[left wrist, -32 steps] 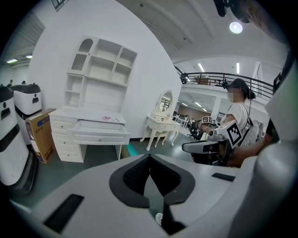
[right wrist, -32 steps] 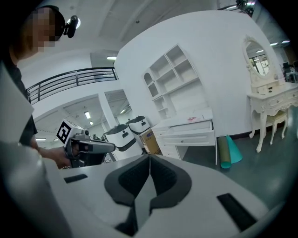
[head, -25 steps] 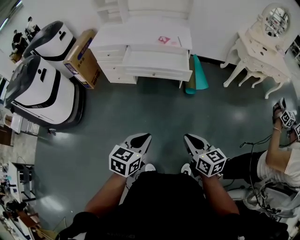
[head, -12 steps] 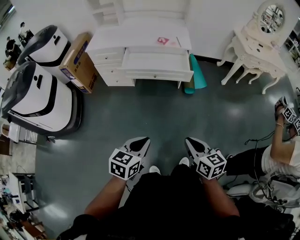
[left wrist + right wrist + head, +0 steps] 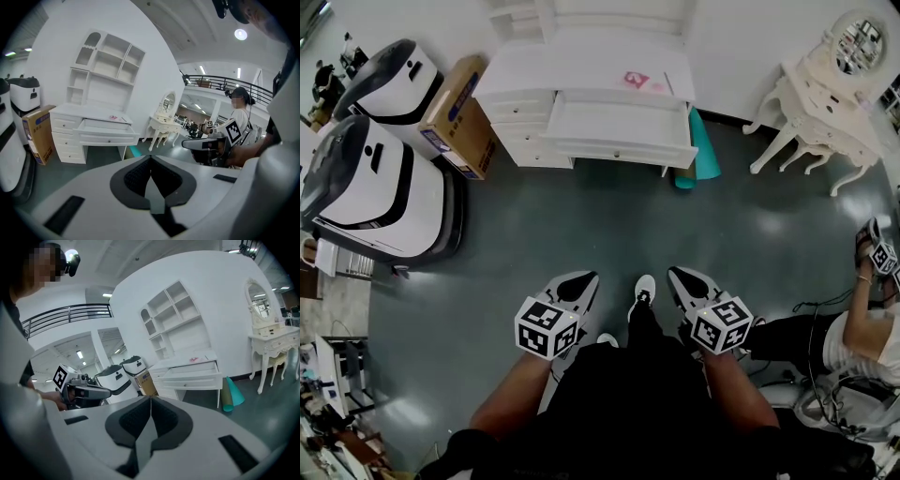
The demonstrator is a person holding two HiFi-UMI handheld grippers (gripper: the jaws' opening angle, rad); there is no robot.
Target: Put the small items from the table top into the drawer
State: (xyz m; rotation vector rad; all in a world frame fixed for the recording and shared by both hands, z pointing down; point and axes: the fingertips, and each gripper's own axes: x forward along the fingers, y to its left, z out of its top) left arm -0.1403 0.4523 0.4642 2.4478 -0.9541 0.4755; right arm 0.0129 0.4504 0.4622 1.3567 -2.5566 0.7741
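White was the whole desk ahead of me, its drawer (image 5: 619, 127) pulled open under the counter (image 5: 572, 75). The one small item I could make out, a pink thing (image 5: 634, 80), lay on the counter near its right edge. From that far I could not tell whether others lay there. The drawer looked empty to me. My left tool (image 5: 584, 277) and my right tool (image 5: 681, 275) were both clenched on nothing, jaws pressed together, held low over the grey floor (image 5: 581, 225), well apart from the desk. By my reckoning nothing was put away yet: the approach, the pick and the drop were all left.
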